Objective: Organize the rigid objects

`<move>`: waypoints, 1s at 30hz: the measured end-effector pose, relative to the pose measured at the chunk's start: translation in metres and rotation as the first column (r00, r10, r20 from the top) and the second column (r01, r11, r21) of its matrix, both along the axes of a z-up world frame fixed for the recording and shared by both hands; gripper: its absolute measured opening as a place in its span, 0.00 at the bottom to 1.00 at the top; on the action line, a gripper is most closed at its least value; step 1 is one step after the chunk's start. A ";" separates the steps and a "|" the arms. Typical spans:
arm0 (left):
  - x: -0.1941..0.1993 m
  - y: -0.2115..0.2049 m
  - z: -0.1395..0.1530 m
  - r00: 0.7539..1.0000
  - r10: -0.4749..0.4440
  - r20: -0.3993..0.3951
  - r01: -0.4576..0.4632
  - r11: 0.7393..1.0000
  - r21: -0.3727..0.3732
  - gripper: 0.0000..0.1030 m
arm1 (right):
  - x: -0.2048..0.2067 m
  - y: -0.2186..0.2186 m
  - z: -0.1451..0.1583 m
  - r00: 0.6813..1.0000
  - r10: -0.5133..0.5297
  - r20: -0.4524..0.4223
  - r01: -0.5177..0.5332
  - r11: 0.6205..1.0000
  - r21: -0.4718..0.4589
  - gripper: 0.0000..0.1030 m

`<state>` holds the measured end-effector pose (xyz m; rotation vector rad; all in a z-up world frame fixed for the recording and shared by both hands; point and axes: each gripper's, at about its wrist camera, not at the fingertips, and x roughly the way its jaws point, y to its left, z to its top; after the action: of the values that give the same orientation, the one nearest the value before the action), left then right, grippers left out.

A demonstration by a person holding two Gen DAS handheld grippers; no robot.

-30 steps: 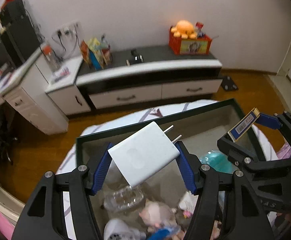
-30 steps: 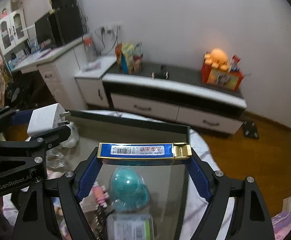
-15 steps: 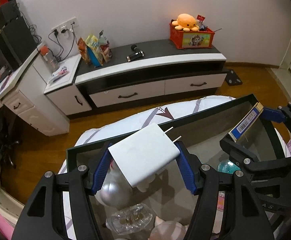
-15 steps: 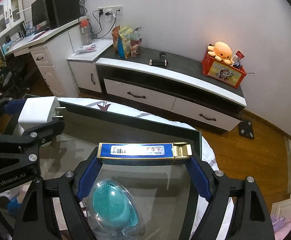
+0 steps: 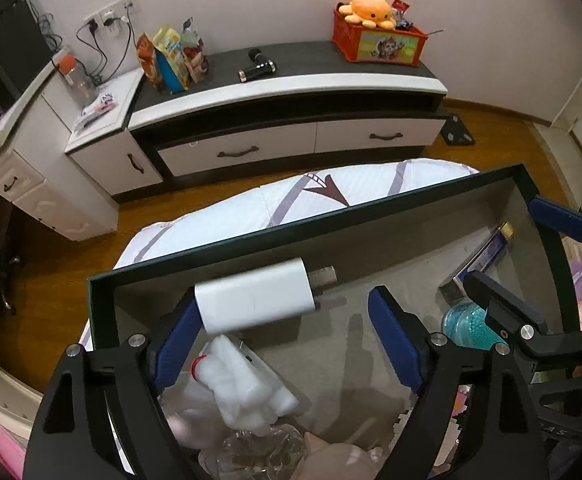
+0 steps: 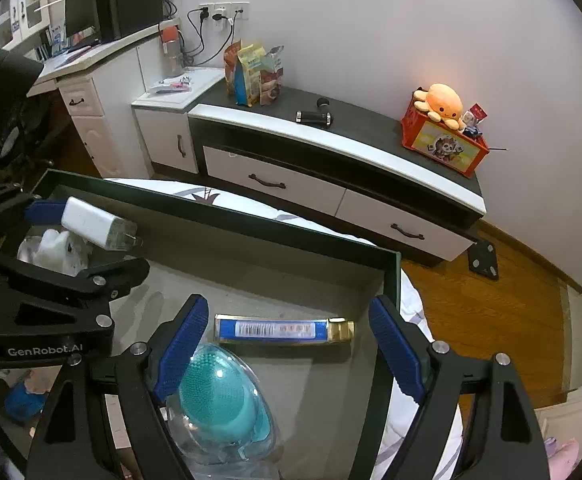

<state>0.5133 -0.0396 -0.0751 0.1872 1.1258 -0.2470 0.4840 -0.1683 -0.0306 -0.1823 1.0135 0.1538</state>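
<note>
Your left gripper [image 5: 283, 338] has just been opening its jaws, and the white rectangular plastic wall charger with two metal prongs [image 5: 256, 300] is still between them: it leans against the left blue pad while the right pad stands clear of it, so it is let go rather than gripped, just above the grey floor of the dark green-rimmed open box [image 5: 311, 224]. Your right gripper [image 6: 287, 346] is spread wide too, and the slim blue and gold rectangular pack with a barcode label [image 6: 283, 330] lies flat on the box floor between its fingers, touched by neither. Both pieces look light, stiff and smooth-faced, so they should slide readily on the felt-like lining; if you need to retake the charger, close on its broad flat sides well away from the prongs, which could bend or catch. The pack would be best taken across its narrow width, near the middle. In the box there is also a teal bristled brush inside a clear egg-shaped shell [image 6: 219, 396] just beside the pack, a white moulded plastic piece [image 5: 243, 384] under the charger, and some clear crinkled packaging [image 5: 251, 452] near the camera; that shell looks slick and may crack if squeezed hard.
</note>
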 end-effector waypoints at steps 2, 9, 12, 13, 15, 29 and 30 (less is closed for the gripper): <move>-0.003 -0.001 0.003 1.000 -0.002 0.017 0.002 1.000 0.009 0.83 | -0.001 -0.002 0.001 1.000 0.003 0.000 -0.003 1.000 0.014 0.82; -0.006 0.003 0.007 0.999 0.004 0.036 -0.005 1.000 0.013 0.84 | 0.000 -0.003 0.000 1.000 -0.001 0.004 0.001 1.000 0.031 0.82; -0.010 0.005 0.013 0.998 0.007 0.062 -0.009 1.000 0.025 0.84 | -0.001 -0.005 0.000 1.000 -0.002 0.000 0.002 0.999 0.040 0.82; -0.013 0.005 0.016 0.997 0.007 0.075 -0.009 0.999 0.036 0.84 | -0.002 -0.005 0.001 1.000 -0.004 0.002 0.004 0.999 0.042 0.82; -0.022 0.006 0.027 0.994 0.008 0.113 -0.014 0.999 0.049 0.84 | -0.005 -0.006 0.004 1.000 -0.024 0.006 0.024 0.999 0.049 0.82; -0.159 0.028 0.147 0.899 0.050 0.434 -0.069 0.997 0.028 0.96 | -0.121 -0.001 0.114 0.974 -0.045 0.223 0.036 0.998 0.044 0.82; -0.175 0.030 0.156 0.886 0.054 0.460 -0.071 0.997 0.020 0.98 | -0.132 0.000 0.121 0.970 -0.044 0.239 0.035 0.999 0.042 0.82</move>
<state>0.3380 -0.0097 0.0809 0.2274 0.6614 -0.1138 0.3522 -0.1681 0.0899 -0.1430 0.7720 0.1114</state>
